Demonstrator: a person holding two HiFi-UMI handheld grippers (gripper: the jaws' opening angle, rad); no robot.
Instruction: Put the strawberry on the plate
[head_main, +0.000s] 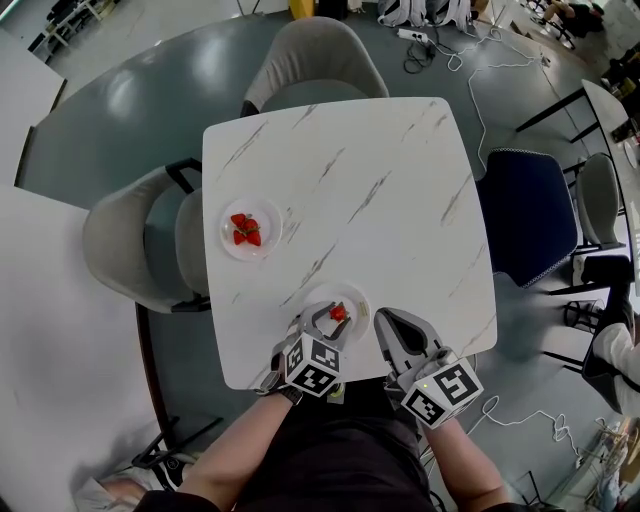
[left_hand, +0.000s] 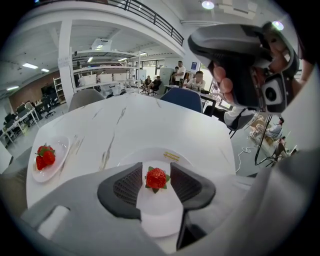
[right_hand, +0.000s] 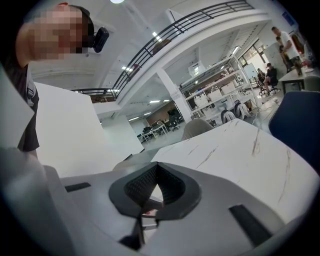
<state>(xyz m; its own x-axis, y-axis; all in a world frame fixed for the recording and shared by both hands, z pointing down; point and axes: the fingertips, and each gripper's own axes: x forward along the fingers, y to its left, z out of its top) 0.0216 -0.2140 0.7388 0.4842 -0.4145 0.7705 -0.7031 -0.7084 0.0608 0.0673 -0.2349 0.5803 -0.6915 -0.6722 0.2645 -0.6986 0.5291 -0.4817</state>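
A red strawberry (left_hand: 156, 179) with green leaves sits between the pads of my left gripper (left_hand: 156, 170), which is shut on it at the fingertips. Right under it is the small white plate (left_hand: 161, 220) at the table's near edge. From the head view, the same strawberry (head_main: 339, 313) hangs over that plate (head_main: 355, 295), with my left gripper (head_main: 334, 318) reaching in from below. My right gripper (head_main: 384, 320) hovers just to the right of the plate, tilted up off the table. Its pads (right_hand: 150, 182) meet with nothing between them.
A second white plate (head_main: 268, 215) at the table's left side holds a few strawberries (head_main: 246, 230). The white marble table (head_main: 370, 170) has grey chairs (head_main: 315, 60) at the far and left sides and a blue chair (head_main: 530, 215) on the right. Cables lie on the floor.
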